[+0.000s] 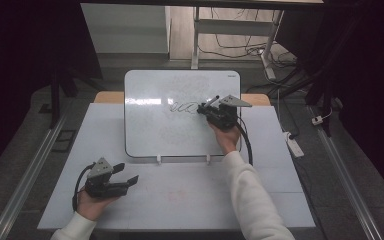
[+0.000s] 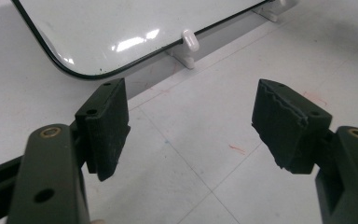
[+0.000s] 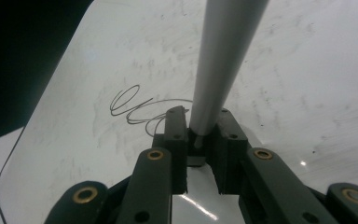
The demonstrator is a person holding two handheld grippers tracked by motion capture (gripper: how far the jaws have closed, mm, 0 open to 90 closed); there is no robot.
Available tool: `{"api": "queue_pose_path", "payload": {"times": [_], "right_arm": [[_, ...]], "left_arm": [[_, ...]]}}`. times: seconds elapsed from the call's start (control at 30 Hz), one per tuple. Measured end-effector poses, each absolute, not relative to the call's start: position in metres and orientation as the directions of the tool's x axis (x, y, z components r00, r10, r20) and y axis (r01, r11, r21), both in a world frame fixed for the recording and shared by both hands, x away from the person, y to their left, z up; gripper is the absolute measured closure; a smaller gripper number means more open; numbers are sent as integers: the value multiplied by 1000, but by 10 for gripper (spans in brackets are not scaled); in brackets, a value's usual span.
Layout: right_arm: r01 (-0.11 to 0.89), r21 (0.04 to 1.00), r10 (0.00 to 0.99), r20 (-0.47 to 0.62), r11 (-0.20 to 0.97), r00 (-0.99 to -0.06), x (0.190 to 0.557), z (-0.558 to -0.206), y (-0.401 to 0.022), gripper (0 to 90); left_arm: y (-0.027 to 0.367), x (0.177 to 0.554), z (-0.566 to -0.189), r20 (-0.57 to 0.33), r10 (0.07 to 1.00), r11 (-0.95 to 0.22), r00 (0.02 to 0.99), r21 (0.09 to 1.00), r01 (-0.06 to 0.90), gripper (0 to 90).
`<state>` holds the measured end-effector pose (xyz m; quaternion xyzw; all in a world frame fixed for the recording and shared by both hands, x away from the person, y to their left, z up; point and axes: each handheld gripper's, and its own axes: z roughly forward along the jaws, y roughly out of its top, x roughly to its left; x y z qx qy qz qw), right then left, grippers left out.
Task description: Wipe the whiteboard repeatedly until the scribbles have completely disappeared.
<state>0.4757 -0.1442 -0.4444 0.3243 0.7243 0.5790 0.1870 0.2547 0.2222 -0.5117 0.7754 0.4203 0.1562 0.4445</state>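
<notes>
Right gripper (image 1: 211,109) pinches a grey marker (image 3: 219,70) against the whiteboard (image 1: 150,130) standing at the desk's (image 1: 180,195) far edge, beside looping scribbles (image 3: 135,109). Left gripper (image 1: 126,174) rests spread near the front-left corner.

sleeves: white, long (image 1: 252,192)
left hand-held gripper (image 1: 125,176): black, grey plate, black cable
jaw arms: brass-ringed holes, black pads (image 2: 107,123)
</notes>
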Motion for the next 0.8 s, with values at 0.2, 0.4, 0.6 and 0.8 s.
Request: {"api": "queue_pose_path", "payload": {"times": [0.2,0.4,0.6,0.8], "right_arm": [[237,947,625,51,218,-779,469,-449,-129,772],[233,948,613,54,216,-788,464,-454,-116,772],[251,960,668,106,124,-736,474,-447,-125,772],[229,957,650,61,178,-758,473,-446,-117,773]], "left_arm": [[222,255,-512,-129,791,-256,598,818,515,282],[222,255,-512,-130,791,-256,598,818,516,283],[223,254,-512,-131,791,-251,597,820,514,284],[224,255,-513,-134,792,-250,596,819,516,284]]}}
